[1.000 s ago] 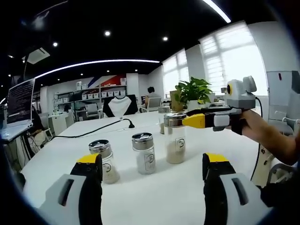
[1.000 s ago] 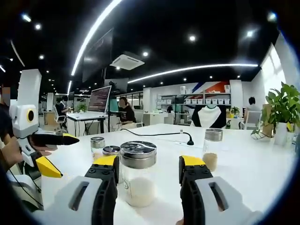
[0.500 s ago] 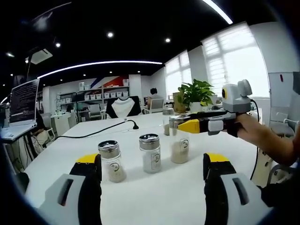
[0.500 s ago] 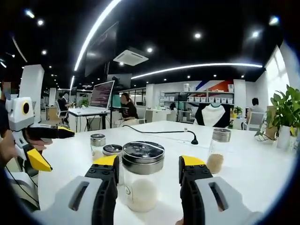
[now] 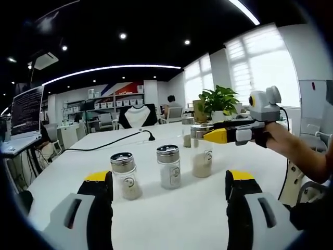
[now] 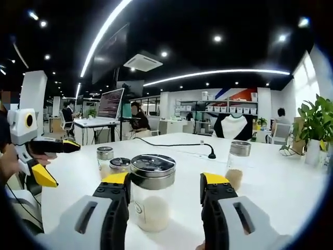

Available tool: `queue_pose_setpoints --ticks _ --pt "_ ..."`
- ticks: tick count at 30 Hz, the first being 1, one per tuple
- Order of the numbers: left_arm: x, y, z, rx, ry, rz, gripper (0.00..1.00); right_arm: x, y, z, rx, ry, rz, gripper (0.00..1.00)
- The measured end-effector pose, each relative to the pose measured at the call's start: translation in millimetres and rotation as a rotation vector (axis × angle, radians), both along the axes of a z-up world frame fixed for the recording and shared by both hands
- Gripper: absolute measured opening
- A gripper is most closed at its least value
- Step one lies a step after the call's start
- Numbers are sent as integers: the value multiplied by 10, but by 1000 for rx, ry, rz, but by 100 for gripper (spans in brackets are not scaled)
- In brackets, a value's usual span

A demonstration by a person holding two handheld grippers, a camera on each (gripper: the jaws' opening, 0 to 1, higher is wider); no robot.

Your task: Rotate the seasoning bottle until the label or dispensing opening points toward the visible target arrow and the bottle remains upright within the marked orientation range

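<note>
where our right tongs (image 6: 164,182) reach out over the white table (image 6: 270,182), a bottle (image 6: 152,195) stands up straight between the two yellow tips. it has clear sides, pale powder in the bottom part and a shiny lid with little holes. in the right gripper view the tips sit just beside the glass on both sides, but we cannot tell if they press on it. in the left gripper view the same bottle (image 5: 202,151) is the one far to the right, and the right tongs (image 5: 221,134) come in from the right at the height of its lid, held by a hand (image 5: 270,138). a small round label on the glass faces this view. our left tongs (image 5: 169,179) are wide apart and hold nothing; they hang low over the table (image 5: 171,219). two more bottles stand in a row with the first one: a middle bottle (image 5: 169,166) and a left bottle (image 5: 125,176), each with its own little label, each a bit apart from the next. in the right gripper view a far bottle (image 6: 238,164) stands alone, off to the right. a black cord (image 5: 104,143) runs over the table behind the row. a green plant (image 5: 217,101) sits near the bright windows (image 5: 250,67). a screen (image 5: 26,112) with lines of text stands at the left.
</note>
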State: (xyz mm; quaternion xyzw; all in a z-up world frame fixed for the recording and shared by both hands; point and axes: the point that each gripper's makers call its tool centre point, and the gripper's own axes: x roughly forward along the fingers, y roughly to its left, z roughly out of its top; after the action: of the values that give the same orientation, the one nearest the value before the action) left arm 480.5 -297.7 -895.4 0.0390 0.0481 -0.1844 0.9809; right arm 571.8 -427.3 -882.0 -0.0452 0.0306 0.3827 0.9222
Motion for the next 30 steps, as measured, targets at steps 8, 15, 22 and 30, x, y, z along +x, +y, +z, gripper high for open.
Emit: queue_pose_setpoints --ticks 8,15,22,30 --pt "-12 1 92 -1 -16 -7 94 -82 -191 132 11 -20 -25 52" --pt "12 -44 99 -1 -19 -17 95 -197 -363 138 7 -17 -40 54" --pt "10 -181 65 5 -12 -57 96 -276 -601 96 33 -12 -79 58" --pt "29 -215 84 11 -17 -63 96 -292 -892 69 29 10 -131 62"
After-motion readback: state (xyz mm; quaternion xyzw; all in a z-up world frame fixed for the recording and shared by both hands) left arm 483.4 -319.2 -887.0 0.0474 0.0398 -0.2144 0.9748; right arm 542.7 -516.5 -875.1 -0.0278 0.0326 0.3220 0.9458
